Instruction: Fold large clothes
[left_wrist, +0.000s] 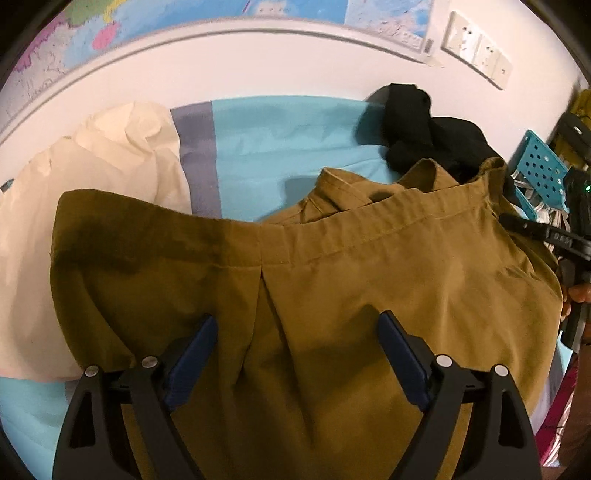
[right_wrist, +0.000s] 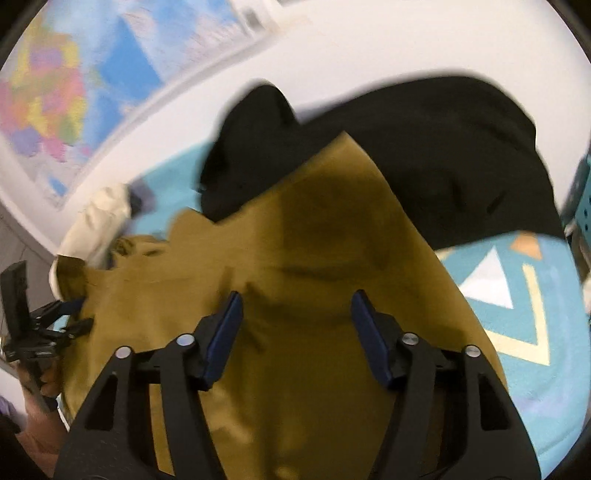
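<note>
Left wrist view rides close above the mustard-brown garment (left_wrist: 332, 280), looking steeply down and forward toward the white wall (left_wrist: 258, 66) and map (left_wrist: 55, 55). Right wrist view, blurred and rolled, looks down at the same garment (right_wrist: 295, 332) from its other side, equally near. Both share the black clothing (left_wrist: 436, 136) (right_wrist: 424, 155), turquoise bedsheet (left_wrist: 277, 147) (right_wrist: 535, 295) and each other's gripper at frame edge.

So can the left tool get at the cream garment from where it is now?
Probably yes. The cream garment lies uncovered on the blue sheet, beside the brown garment under the left tool. The tool is open with nothing gripped, so a sideways move looks unobstructed.
</note>
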